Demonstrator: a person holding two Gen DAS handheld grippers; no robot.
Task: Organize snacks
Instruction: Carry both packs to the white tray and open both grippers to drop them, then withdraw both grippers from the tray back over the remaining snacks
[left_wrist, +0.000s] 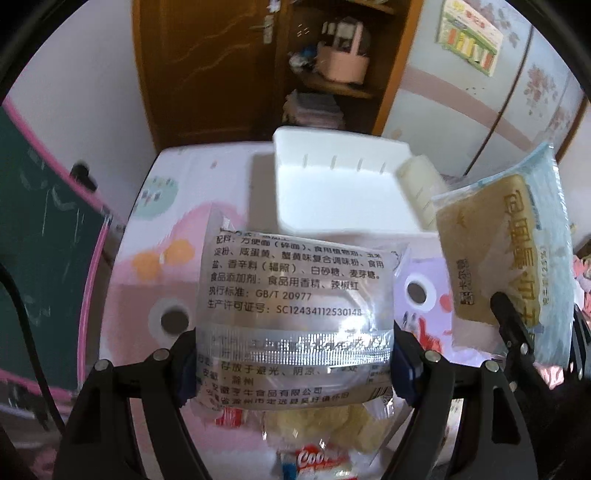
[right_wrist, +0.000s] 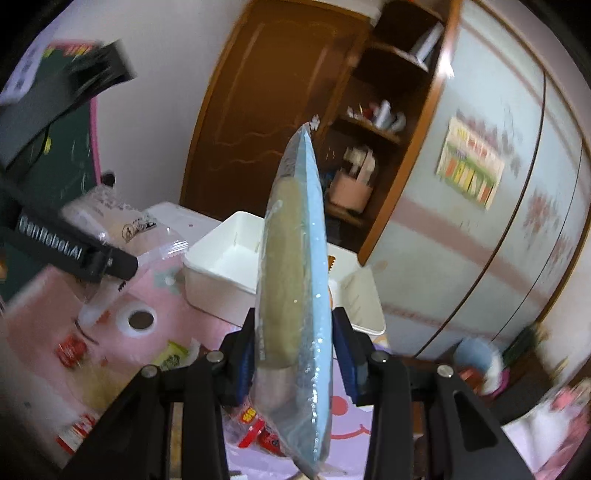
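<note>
**Ana:** Pink cartoon-print table (left_wrist: 122, 295) up front, brown wardrobe behind, and a white bin (left_wrist: 340, 184) sitting open at the table's far side. Both hands are loaded!

**Ben:** Left tool (left_wrist: 291, 365) is pinching a clear noodle-snack packet (left_wrist: 295, 295) flat between its pads, printed back facing the camera, held above the table just short of the bin.

**Ana:** And the right tool (right_wrist: 295, 354) is clamped on a blue-wrapped cake (right_wrist: 299, 266), edge-on and upright, also in the air, near the bin's right side.

**Ben:** More loose snacks (right_wrist: 70, 349) lie scattered on the table below, so there's plenty left, I'd judge.

**Ana:** Risks? Those wrappers are slick film. A grip on the soft lower edge could let the cake slip or swing out early.

**Ben:** Both packets are heading for one bin, too. Crowd in together and the tools may bump, or a packet catches the rim and lands outside.
</note>
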